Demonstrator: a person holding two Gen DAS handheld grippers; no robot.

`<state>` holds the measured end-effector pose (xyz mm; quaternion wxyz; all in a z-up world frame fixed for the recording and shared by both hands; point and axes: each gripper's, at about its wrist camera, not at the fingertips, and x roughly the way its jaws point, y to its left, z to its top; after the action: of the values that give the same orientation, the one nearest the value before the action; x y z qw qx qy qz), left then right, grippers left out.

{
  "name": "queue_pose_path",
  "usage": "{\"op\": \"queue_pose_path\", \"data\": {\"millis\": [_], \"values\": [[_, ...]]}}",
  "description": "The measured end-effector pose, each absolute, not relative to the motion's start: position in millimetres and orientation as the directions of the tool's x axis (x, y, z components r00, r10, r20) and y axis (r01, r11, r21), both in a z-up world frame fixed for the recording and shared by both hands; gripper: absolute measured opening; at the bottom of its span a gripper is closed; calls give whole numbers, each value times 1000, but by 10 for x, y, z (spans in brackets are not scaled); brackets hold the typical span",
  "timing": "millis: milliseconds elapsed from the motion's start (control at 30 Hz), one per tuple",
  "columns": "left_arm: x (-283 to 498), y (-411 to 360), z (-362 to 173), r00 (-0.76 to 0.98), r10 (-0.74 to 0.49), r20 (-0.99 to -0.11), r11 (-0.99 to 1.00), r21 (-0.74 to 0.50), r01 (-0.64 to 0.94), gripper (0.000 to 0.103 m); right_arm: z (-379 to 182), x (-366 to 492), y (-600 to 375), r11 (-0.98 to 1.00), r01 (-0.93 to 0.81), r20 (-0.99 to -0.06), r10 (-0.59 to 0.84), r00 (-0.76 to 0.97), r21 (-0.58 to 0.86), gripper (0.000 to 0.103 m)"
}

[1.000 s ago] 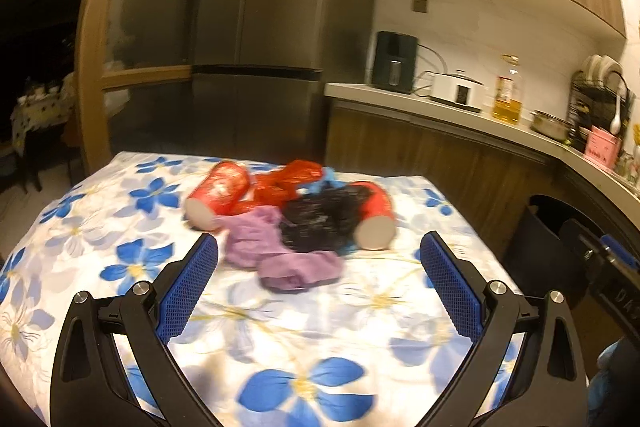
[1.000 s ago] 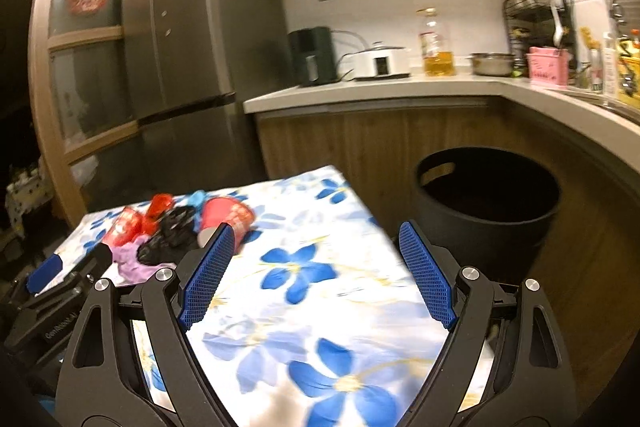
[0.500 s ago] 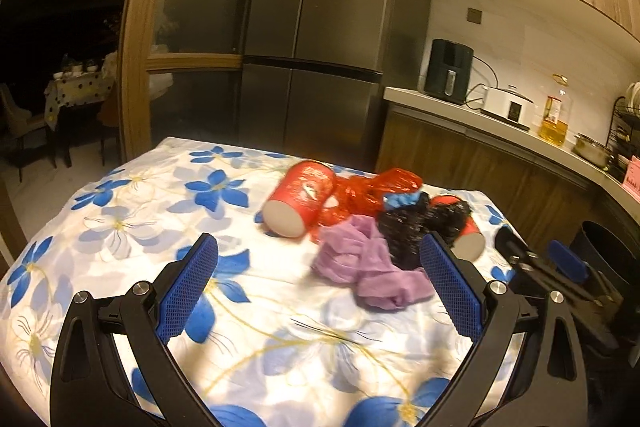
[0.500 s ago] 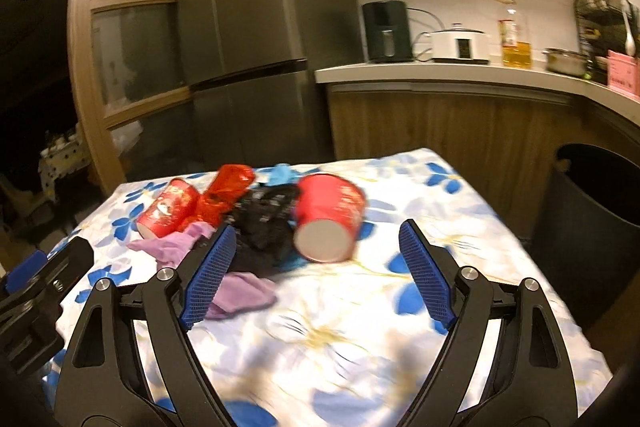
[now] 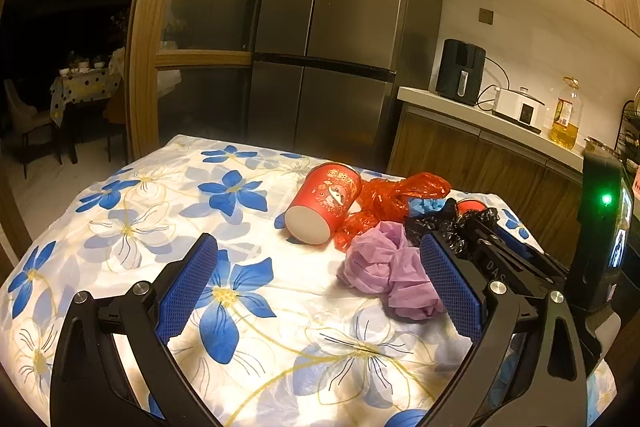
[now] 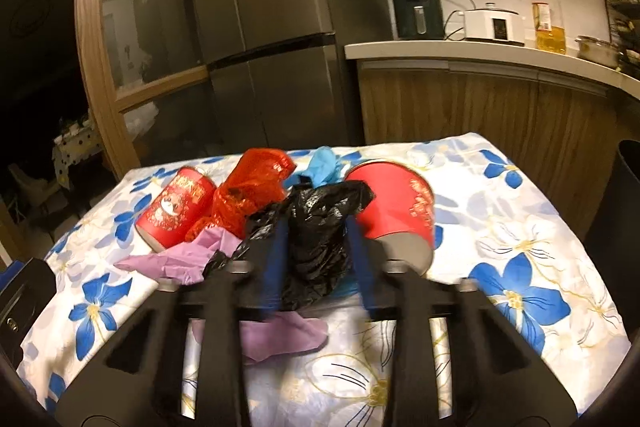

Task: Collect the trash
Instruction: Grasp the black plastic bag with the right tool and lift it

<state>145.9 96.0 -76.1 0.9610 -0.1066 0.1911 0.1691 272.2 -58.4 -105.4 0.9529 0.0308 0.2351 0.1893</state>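
Fingers on your right gripper (image 6: 316, 259) are closing around the black bag (image 6: 316, 227), which sits between them on the desk (image 6: 520, 227). Your left gripper (image 5: 320, 287) stands wide and holds nothing, just short of the purple wad (image 5: 384, 275). Red bag (image 6: 252, 191), blue glove (image 6: 326, 165) and two red cups (image 6: 176, 207) (image 6: 400, 211) flank the black bag.

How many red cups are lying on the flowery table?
2. One red cup lies on its side at the left of the trash pile, beside the red plastic bag. The other red cup lies at the right, next to the black bag. More may hide underneath.
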Motion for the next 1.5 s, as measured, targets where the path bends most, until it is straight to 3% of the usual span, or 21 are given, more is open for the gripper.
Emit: {"op": "queue_pose_path", "data": {"millis": [33, 133, 533, 767, 933, 1133, 1233, 1267, 1400, 1500], "values": [[1460, 967, -767, 869, 284, -405, 920, -141, -366, 97, -1049, 2717, -580, 925, -351, -435, 378, 817, 143, 8], [1474, 957, -776, 869, 281, -407, 921, -141, -364, 97, -981, 2621, -602, 920, -366, -403, 389, 828, 137, 5], [1522, 764, -874, 880, 220, -420, 939, -153, -308, 97, -540, 2166, -1139, 917, -345, -239, 387, 890, 199, 5], [1685, 576, -944, 883, 187, -431, 943, -173, -285, 96, -472, 1934, -1505, 929, -294, -204, 339, 918, 223, 5], [1932, 462, -1041, 858, 190, -477, 941, -160, -297, 89, -435, 1834, -1694, 932, -274, -189, 321, 928, 239, 5], [2147, 367, -1169, 811, 196, -552, 941, -126, -313, 62, -449, 1780, -1826, 936, -258, -191, 306, 933, 241, 4], [2179, 366, -1231, 794, 161, -586, 943, -145, -298, 38, -471, 1773, -1860, 937, -250, -199, 301, 933, 245, 4], [2189, 368, -1247, 790, 153, -593, 943, -150, -296, 26, -476, 1772, -1864, 936, -249, -201, 301, 932, 247, 4], [2119, 375, -1265, 798, 122, -590, 945, -176, -274, 9, -478, 1740, -1867, 938, -246, -204, 298, 933, 245, 4], [2001, 370, -1227, 819, 87, -568, 945, -213, -248, 5, -478, 1706, -1889, 937, -245, -205, 298, 932, 248, 4]]}}
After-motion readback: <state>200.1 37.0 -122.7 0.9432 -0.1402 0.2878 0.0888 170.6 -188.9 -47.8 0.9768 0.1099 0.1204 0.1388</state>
